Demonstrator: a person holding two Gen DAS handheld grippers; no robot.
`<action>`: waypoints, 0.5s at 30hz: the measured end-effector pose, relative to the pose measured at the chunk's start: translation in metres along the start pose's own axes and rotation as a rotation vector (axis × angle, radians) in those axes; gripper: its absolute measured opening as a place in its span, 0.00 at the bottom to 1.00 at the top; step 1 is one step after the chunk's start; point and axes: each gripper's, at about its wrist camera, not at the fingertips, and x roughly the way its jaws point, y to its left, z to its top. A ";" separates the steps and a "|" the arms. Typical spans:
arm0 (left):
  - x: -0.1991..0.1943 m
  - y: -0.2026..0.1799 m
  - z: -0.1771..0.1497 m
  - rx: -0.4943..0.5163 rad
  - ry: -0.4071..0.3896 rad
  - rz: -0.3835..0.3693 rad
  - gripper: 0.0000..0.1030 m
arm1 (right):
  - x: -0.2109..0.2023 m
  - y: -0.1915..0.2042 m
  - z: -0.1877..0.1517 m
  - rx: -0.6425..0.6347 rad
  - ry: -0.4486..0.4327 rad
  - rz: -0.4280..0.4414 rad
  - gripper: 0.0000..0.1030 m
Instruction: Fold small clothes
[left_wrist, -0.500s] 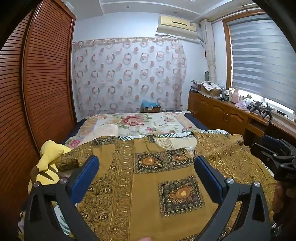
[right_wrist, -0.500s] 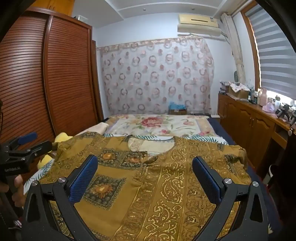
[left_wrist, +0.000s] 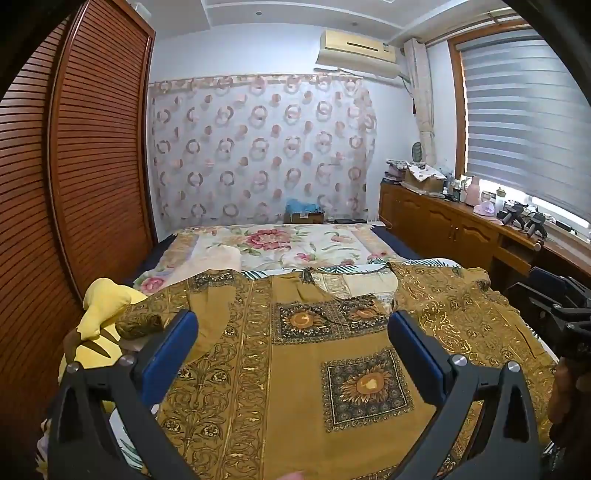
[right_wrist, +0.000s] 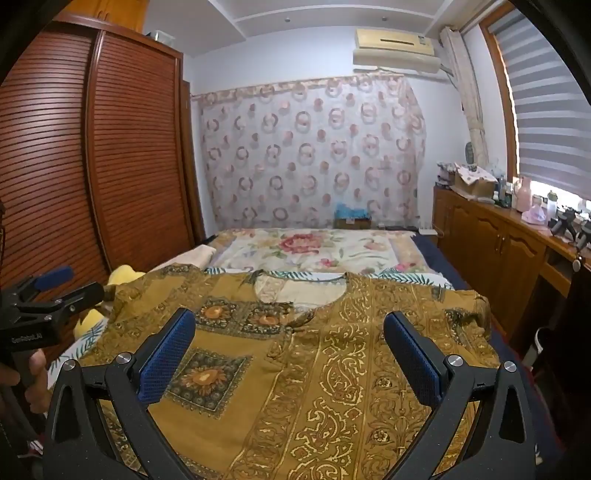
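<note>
A mustard-gold patterned garment (left_wrist: 295, 369) lies spread flat across the near end of the bed (left_wrist: 280, 243), neckline toward twelve o'clock, filling the lower half of both views; its round neck opening (right_wrist: 301, 290) shows a pale lining, and sunflower squares (left_wrist: 367, 387) run down one panel while gold scrollwork (right_wrist: 343, 387) covers the other. The left gripper (left_wrist: 291, 354) hangs above the cloth with its blue pads (left_wrist: 170, 354) spread wide, nothing between them; the right gripper (right_wrist: 288, 354) hovers the same way, pads (right_wrist: 412, 358) far apart and empty. In the right wrist view the left tool sits at nine o'clock, a hand (right_wrist: 35, 376) wrapped on its grip; in the left wrist view the right tool shows dark at three o'clock. A yellow plush toy (left_wrist: 103, 314) rests at the garment's nine o'clock edge, one sleeve draped against it; a floral sheet (left_wrist: 273, 243) covers the bed toward twelve o'clock; a louvred wooden wardrobe (left_wrist: 92, 166) stands at ten o'clock; a wooden counter (right_wrist: 498, 236) crowded with bottles runs along two o'clock under window blinds (left_wrist: 524, 122).
</note>
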 end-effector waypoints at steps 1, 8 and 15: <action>0.000 -0.001 0.000 0.001 0.000 0.002 1.00 | 0.000 0.000 0.000 0.000 -0.001 -0.001 1.00; 0.000 0.000 0.000 0.000 0.002 0.007 1.00 | 0.001 0.005 0.000 -0.003 -0.001 -0.002 1.00; 0.002 0.003 -0.001 -0.002 0.004 0.007 1.00 | 0.001 0.004 0.000 -0.001 0.000 0.000 1.00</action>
